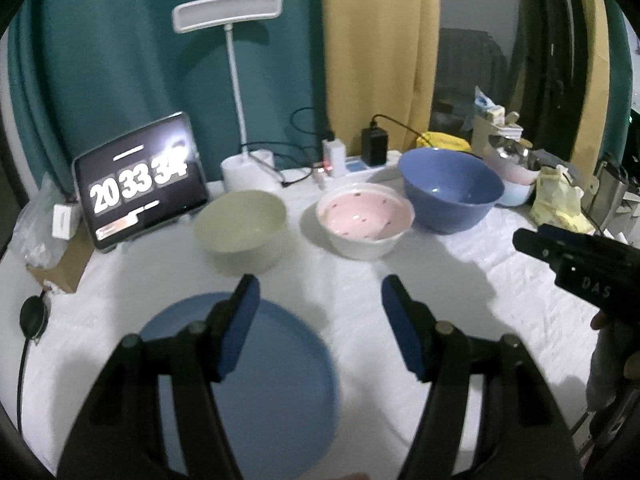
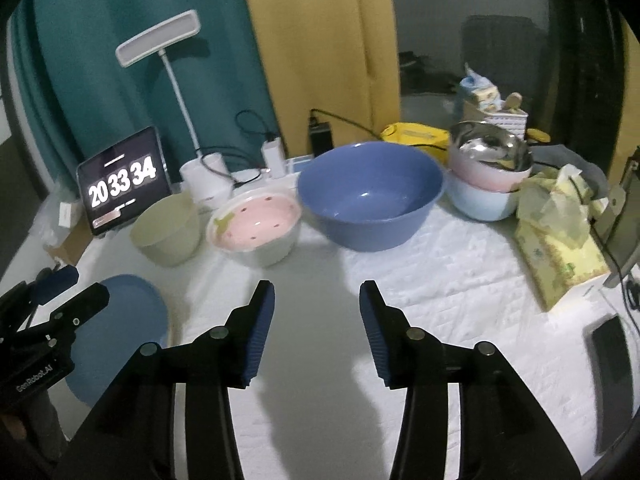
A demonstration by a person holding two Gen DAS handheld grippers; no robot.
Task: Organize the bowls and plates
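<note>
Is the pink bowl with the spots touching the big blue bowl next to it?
Apart. In the left wrist view a strip of white tablecloth shows between the pink bowl and the big blue bowl; the right wrist view shows the same gap at their bases.

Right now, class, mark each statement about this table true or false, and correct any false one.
1. Both tools, left tool and right tool, are open and empty. True.
2. The blue plate sits inside the big blue bowl. False: it lies flat on the table, apart from it.
3. The pink bowl stands between the beige bowl and the big blue bowl. True.
4. The tablet lies face down. False: it is propped up, showing a clock.
</note>
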